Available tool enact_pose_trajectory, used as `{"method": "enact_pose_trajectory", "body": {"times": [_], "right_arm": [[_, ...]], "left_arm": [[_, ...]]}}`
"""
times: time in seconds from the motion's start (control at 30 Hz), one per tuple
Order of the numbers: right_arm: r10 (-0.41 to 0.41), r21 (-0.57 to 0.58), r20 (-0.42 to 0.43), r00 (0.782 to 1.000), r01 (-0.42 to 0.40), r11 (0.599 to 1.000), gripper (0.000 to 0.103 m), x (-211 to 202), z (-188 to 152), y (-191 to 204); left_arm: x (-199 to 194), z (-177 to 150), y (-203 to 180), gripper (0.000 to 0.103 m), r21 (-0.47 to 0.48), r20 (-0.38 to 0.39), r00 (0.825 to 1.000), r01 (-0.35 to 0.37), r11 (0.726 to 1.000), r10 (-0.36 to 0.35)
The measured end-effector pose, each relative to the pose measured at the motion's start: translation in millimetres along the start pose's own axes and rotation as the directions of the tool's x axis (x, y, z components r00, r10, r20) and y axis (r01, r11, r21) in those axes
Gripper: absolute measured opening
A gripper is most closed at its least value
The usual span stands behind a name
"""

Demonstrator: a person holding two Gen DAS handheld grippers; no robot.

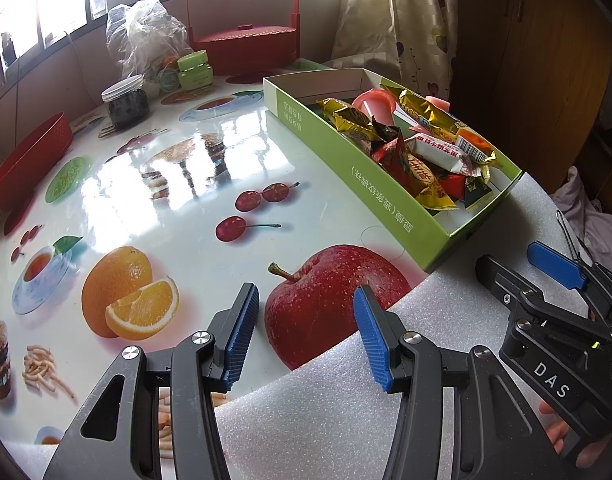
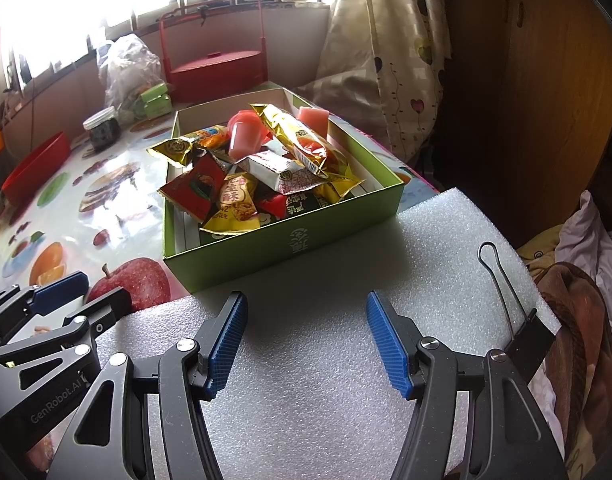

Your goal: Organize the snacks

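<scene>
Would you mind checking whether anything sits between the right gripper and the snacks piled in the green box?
Only the green box's own near wall. The right gripper hangs open and empty over the white foam sheet, which is bare up to that wall. The snacks are heaped above the rim, so reaching from above looks unobstructed.

Box: green cardboard tray (image 2: 290,246), open-topped, white inside, sat flat on table, near corner on foam sheet.
Snacks: wrapped packets (image 2: 266,176) heaped loosely inside, gold, red, white and black wrappers, tilted every way.
Jelly cup: pink (image 2: 246,136), lay tipped atop the heap.
</scene>
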State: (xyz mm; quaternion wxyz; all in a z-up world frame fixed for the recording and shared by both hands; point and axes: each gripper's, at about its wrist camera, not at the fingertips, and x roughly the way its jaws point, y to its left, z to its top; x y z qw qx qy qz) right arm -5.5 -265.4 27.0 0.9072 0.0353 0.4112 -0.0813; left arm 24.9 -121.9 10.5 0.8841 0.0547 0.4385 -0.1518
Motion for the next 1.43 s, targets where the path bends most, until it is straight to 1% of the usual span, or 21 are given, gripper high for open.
{"method": "enact_pose_trajectory", "body": {"times": [1.03,1.43], "right_arm": [[-0.002,0.001,0.004,1.000,0.002,1.000,0.062,0.0,0.7,-1.9],[-0.002,0.002,0.006,1.000,0.002,1.000,0.062,0.2,0.8,-2.9]], "left_arm": [[-0.2,-0.2,0.2,0.051,0.000,0.001,1.000,0.000,1.000,0.000],[-1.5,1.6,1.7,0.051,-0.010,0.003,1.000,0.011,1.000,-0.011]]}}
